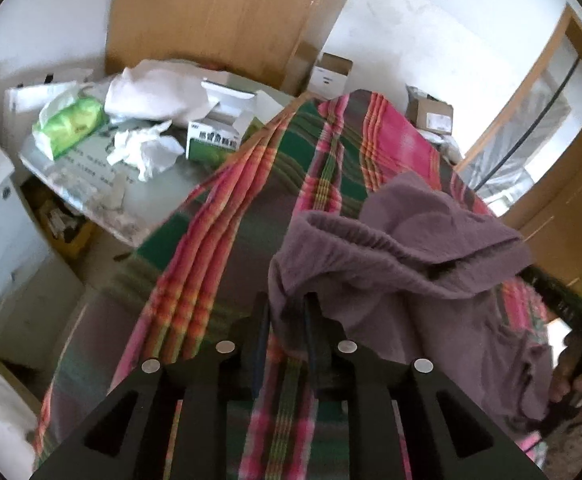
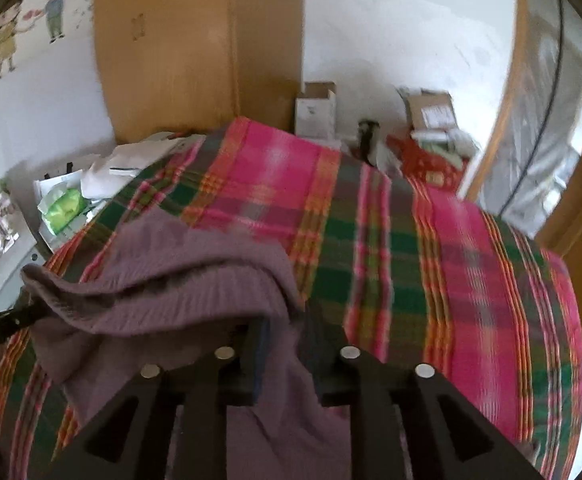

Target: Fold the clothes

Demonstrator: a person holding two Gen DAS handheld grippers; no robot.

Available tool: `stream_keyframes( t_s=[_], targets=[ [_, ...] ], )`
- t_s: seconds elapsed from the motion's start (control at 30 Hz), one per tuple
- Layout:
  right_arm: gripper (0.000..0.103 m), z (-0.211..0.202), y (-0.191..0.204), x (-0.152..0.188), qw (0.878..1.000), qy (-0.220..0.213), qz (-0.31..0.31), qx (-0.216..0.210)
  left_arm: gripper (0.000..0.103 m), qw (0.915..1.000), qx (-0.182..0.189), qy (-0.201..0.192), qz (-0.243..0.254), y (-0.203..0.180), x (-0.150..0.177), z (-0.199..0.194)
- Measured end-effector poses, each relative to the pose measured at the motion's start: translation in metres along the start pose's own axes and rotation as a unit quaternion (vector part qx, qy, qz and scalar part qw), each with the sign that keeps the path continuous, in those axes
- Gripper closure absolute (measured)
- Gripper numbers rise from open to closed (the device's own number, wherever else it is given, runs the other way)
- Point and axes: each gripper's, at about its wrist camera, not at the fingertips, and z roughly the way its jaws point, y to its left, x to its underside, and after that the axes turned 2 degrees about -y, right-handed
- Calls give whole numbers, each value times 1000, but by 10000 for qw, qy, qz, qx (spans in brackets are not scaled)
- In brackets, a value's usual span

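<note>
On the left, a cluttered side table (image 1: 103,196) carries a green tissue pack (image 1: 69,126), crumpled white paper (image 1: 145,148) and a green-and-white box (image 1: 215,140), all well apart from the work. Beside it a plaid sheet (image 1: 219,240) in pink, green and orange covers the bed. The left gripper (image 1: 287,308) is clenched on a fold of the purple garment (image 1: 403,248), whose edge rises between its two dark fingers and drapes away to the right, lifted off the sheet. Further right, the right gripper (image 2: 283,328) likewise pinches the same purple garment (image 2: 163,272), the cloth bunched over and between its fingers and hanging below them. The garment sags between the two claws. Beyond, at the far right, stand cardboard boxes (image 2: 431,114) and a wooden door frame (image 2: 571,216).
</note>
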Motion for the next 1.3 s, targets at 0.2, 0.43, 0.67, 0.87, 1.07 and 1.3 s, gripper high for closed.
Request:
stream_keyframes(
  t_s=[0.2,0.43,0.67,0.87,1.07,1.3],
  targets=[
    [84,-35,-31,51,9978,129,518,-398,79,9984,422,352,117,-14,26,-10],
    [83,-73,-21,116,9959,127,265,-853,79,9899,1005,656,750,-64,49,-12],
    [64,-91,0,150,9916,168,-144,-1275,66,9765,1338,1362,996,-105,56,17],
    [58,-87,22,159,9901,288,-710,-1177,66,9789,1056,1598,712,-107,56,33],
    [58,-83,24,160,9918,228,-815,-953,66,9824,966,1539,445,-100,53,31],
    [90,-84,7,157,9938,144,-504,-984,66,9823,941,1603,251,-102,52,36]
  ],
)
